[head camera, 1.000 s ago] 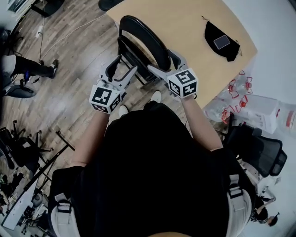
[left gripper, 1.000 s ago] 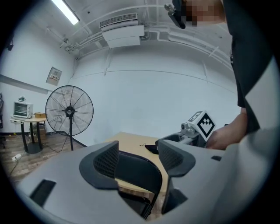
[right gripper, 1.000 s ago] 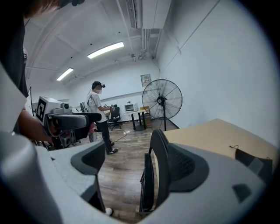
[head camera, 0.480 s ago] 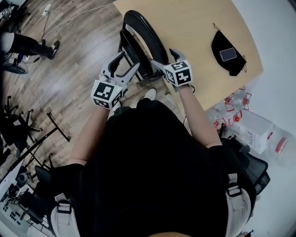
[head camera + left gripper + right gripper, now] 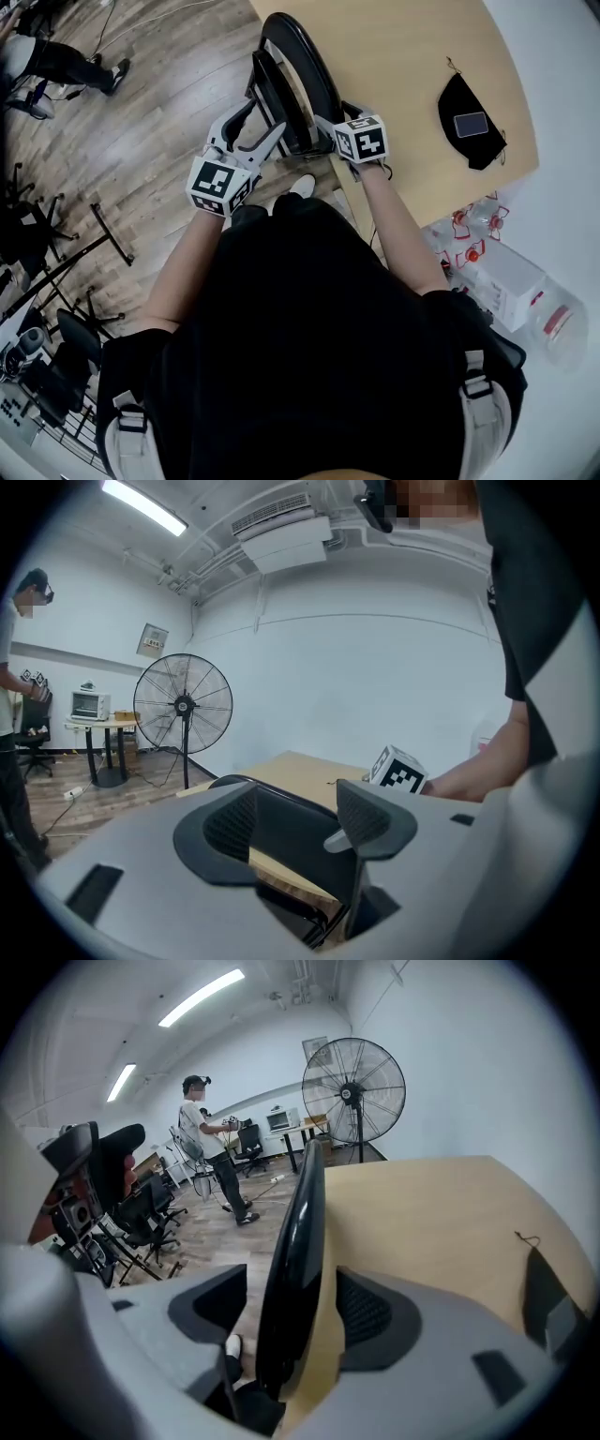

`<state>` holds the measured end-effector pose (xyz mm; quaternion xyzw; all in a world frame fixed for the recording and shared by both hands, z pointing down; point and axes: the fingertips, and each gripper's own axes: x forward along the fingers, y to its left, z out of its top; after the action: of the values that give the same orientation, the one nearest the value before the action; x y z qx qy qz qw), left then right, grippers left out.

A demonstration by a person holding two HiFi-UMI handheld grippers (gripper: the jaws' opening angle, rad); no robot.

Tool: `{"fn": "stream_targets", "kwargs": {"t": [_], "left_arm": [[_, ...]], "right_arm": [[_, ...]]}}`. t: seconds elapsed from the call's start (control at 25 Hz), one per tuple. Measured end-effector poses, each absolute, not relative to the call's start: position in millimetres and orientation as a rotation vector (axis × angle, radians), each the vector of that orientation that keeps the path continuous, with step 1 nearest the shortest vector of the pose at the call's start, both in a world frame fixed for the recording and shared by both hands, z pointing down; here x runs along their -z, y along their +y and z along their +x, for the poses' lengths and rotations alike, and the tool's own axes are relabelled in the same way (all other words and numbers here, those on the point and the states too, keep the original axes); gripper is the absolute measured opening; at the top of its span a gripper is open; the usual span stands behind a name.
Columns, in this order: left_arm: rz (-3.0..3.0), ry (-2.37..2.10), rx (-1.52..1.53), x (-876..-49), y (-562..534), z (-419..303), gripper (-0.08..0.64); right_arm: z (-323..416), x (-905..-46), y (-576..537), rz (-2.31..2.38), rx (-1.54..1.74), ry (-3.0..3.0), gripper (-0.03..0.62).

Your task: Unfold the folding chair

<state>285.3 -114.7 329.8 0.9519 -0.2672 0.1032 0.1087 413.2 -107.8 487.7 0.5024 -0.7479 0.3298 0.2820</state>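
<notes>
The folded black chair (image 5: 300, 84) leans against the wooden table (image 5: 403, 47), its thin edge toward me. My right gripper (image 5: 330, 117) straddles the edge of the backrest (image 5: 298, 1232). Its jaws have just been closing, but a gap shows on each side of the panel in the right gripper view (image 5: 289, 1312). My left gripper (image 5: 258, 122) is at the chair's floor side, pointing almost level. Its jaws have closed a little and stand open (image 5: 298, 817), with the chair's black panel (image 5: 281, 841) just ahead between the pads.
A black pouch with a phone (image 5: 472, 122) lies on the table. Plastic bottles and a white box (image 5: 487, 262) sit on the floor at right. Office chairs and stands (image 5: 37, 234) crowd the left. A person (image 5: 206, 1138) and a pedestal fan (image 5: 352, 1091) stand farther off.
My right gripper has dropped over the backrest's edge and its jaws have narrowed. The left gripper has edged in toward the chair's frame.
</notes>
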Motion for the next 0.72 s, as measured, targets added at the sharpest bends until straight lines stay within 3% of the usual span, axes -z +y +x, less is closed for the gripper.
{"fn": "stream_targets", "kwargs": {"t": [0.32,0.72], "left_arm": [[2.779,-0.842,-0.301,-329,-112,277,0.257],[2.744,-0.911,-0.308,-336,-109,243,0.251]], "right_arm": [[411,-494,-107,1.365,-0.915,-1.963,0.132],[412,-495,-106,1.451,-0.929,-1.900,0.123]]}}
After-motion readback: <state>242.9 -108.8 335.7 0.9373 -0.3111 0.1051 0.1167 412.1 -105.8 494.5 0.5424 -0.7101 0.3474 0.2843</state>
